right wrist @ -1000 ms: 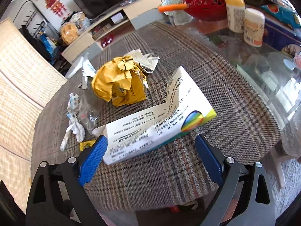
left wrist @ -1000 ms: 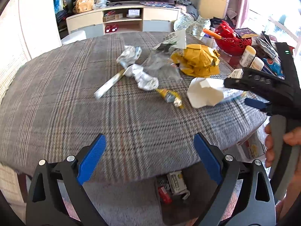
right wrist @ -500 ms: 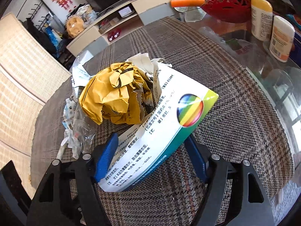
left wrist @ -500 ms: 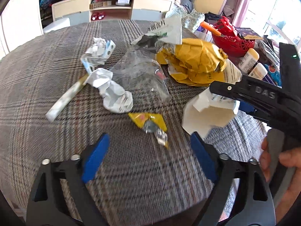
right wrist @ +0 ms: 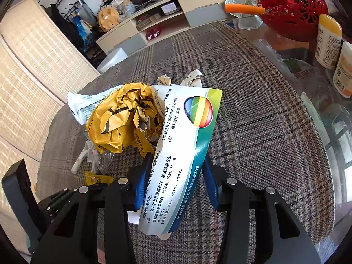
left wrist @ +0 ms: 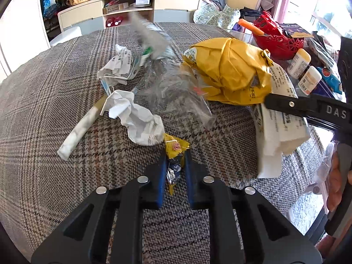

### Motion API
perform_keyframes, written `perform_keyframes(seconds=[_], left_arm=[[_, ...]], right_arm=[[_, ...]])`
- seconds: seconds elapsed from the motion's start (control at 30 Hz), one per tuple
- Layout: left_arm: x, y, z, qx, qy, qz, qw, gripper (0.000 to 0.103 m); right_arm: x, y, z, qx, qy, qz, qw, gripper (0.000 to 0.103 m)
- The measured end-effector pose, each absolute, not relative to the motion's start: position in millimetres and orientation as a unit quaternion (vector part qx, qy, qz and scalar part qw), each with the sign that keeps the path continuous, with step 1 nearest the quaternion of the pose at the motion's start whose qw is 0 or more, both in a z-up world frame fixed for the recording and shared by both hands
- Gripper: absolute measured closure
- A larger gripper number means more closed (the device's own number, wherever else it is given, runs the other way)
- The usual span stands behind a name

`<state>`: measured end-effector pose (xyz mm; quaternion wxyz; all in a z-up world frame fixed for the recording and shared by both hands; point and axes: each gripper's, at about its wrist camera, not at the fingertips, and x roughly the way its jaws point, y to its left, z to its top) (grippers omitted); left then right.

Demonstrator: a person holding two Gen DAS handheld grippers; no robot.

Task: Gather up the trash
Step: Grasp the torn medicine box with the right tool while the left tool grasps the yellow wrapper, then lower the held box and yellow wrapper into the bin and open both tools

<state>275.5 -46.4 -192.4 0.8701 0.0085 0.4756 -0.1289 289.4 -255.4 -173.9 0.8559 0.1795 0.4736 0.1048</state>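
A small yellow foil wrapper (left wrist: 175,147) lies on the plaid tablecloth (left wrist: 44,110). My left gripper (left wrist: 175,160) is closing, and its blue pads pinch the wrapper's near end. In the right wrist view a flattened white medicine box (right wrist: 189,127) with a rainbow logo stands tilted between my right gripper's (right wrist: 176,171) closing jaws, pads pressed on both sides. The same box (left wrist: 279,127) shows at the right of the left wrist view. Behind it sits a crumpled yellow bag (left wrist: 231,72). Crumpled white paper (left wrist: 136,118), a clear plastic bag (left wrist: 176,94) and a white stick wrapper (left wrist: 79,129) lie nearby.
A red basket (left wrist: 277,41) and two white bottles (left wrist: 299,59) stand on the glass table at the right. A low cabinet (left wrist: 132,6) lines the far wall. A hand (left wrist: 336,187) holds the right gripper's handle. The cloth's edge runs close below the grippers.
The left gripper moved forward and down to the yellow wrapper and shut on it. The right gripper's jaws closed in on the medicine box, which now stands more upright.
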Motion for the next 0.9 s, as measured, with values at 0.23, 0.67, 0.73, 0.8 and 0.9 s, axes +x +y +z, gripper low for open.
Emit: perform_keyframes(seconds=[0.23, 0.67, 0.73, 0.8, 0.9], left_arm=[[251.9, -46.9, -190.1, 0.016, 0.48, -0.133, 0.867, 0.098], [170.7, -49.3, -164.6, -0.002, 0.46, -0.143, 0.876, 0.1], [154.2, -51.3, -160.3, -0.003, 0.458, -0.145, 0.877, 0.1], [137.7, -53.1, -158.4, -0.005, 0.459, -0.15, 0.876, 0.1], [112.3, -53.5, -161.0, -0.012, 0.463, -0.154, 0.873, 0.1]], right_arm=[[258.8, -273.7, -171.7, 0.19, 0.473, 0.095, 0.855, 0.065], [184.5, -288.3, -137.3, 0.186, 0.442, 0.087, 0.873, 0.066], [167.2, -283.6, -132.7, 0.179, 0.439, 0.094, 0.876, 0.066], [147.6, -278.9, -131.2, 0.173, 0.438, 0.102, 0.876, 0.066], [119.0, -271.2, -132.8, 0.166, 0.439, 0.111, 0.876, 0.066]])
